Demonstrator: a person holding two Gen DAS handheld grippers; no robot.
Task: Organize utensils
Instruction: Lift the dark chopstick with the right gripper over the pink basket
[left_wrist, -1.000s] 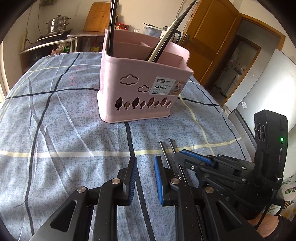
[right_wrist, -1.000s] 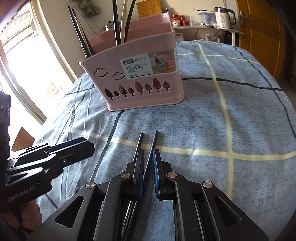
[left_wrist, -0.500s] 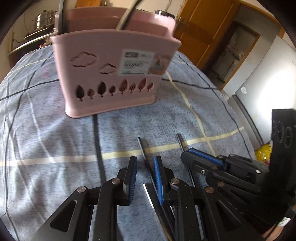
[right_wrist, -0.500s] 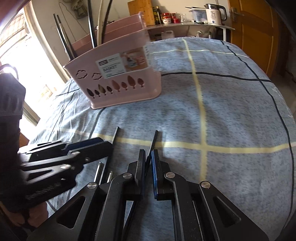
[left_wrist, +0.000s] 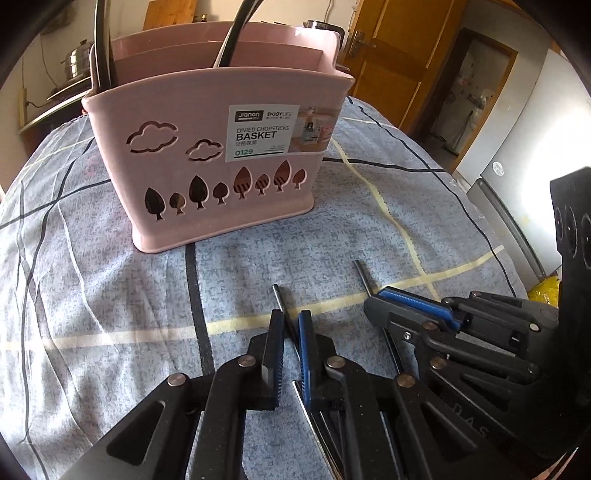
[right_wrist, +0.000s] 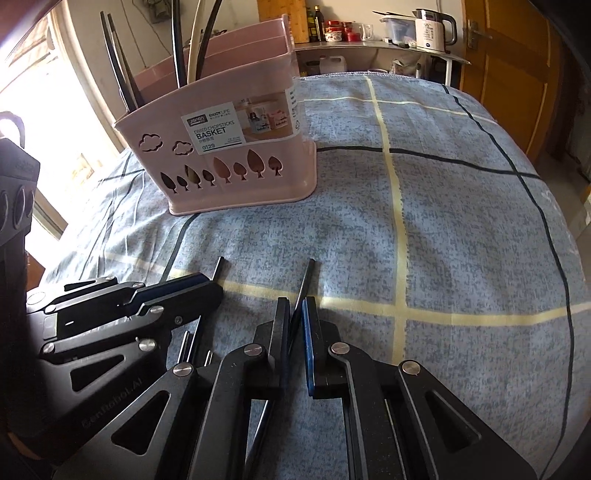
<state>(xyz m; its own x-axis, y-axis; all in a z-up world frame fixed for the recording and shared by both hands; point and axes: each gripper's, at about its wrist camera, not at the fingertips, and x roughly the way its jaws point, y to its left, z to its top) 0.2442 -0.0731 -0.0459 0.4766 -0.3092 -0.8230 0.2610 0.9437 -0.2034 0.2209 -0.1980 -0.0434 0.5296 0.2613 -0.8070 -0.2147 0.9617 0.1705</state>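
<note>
A pink divided chopsticks basket (left_wrist: 221, 158) (right_wrist: 236, 155) stands on the blue checked tablecloth with several dark and light utensils standing in it. Two dark chopsticks lie on the cloth, apart from each other. My left gripper (left_wrist: 291, 332) is closed around one chopstick (left_wrist: 279, 295) low at the cloth. It also shows in the right wrist view (right_wrist: 199, 286). My right gripper (right_wrist: 295, 314) is shut on the other chopstick (right_wrist: 306, 277). It shows in the left wrist view (left_wrist: 384, 301), beside the left one, with that chopstick's tip (left_wrist: 361, 275) sticking out.
More metal utensils (left_wrist: 321, 421) (right_wrist: 192, 343) lie on the cloth under the grippers. A counter with a white kettle (right_wrist: 430, 26) and jars is behind the table. A wooden door (left_wrist: 399, 66) and a fridge (left_wrist: 524, 155) are to the right.
The two chopsticks, once side by side, have been drawn apart. The left gripper has come down and closed on one. The right gripper has shifted right with the other.
</note>
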